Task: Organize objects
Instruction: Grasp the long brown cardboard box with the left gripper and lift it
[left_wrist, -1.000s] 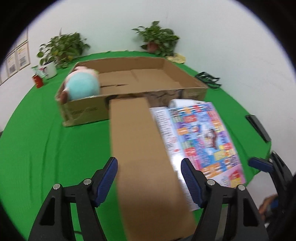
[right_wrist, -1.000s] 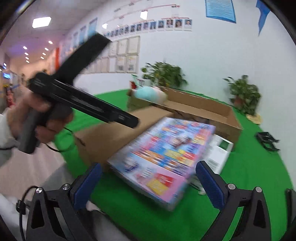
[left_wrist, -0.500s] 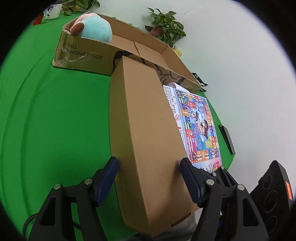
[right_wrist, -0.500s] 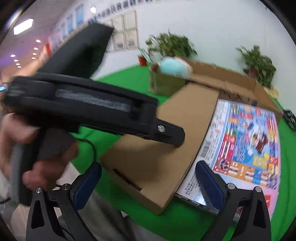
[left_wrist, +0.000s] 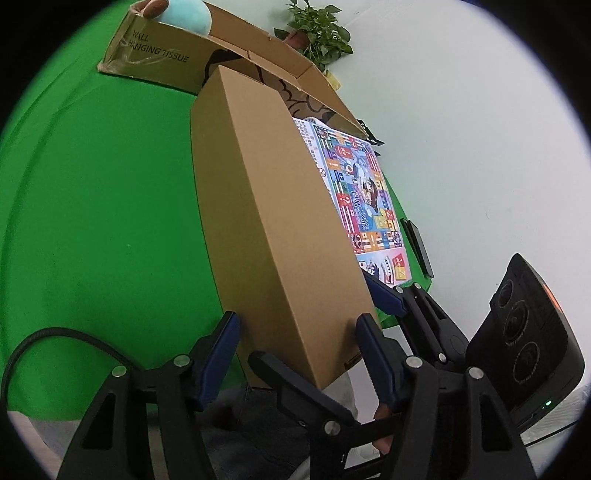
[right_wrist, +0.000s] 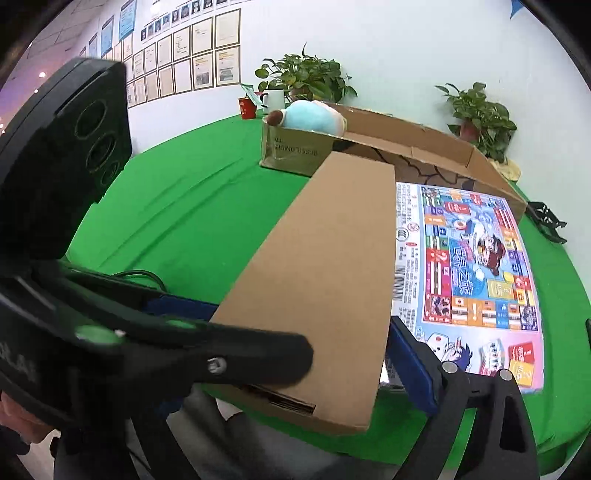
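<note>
tools, left (left_wrist: 295, 354) and right (right_wrist: 369, 354), closing around near end of long cardboard box (left_wrist: 273, 221), pads not yet pressing, likely to lift it toward open carton (right_wrist: 406, 147).

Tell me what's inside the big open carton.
A light-blue plush toy sits in the far-left corner of the carton. Its floor flaps show; the near part is hidden by the long brown box.

Background around the green bench (right_wrist: 192, 206)
Two potted plants (right_wrist: 306, 79) by the white wall, framed certificates (right_wrist: 207, 66), a red cup (right_wrist: 246, 108).
</note>
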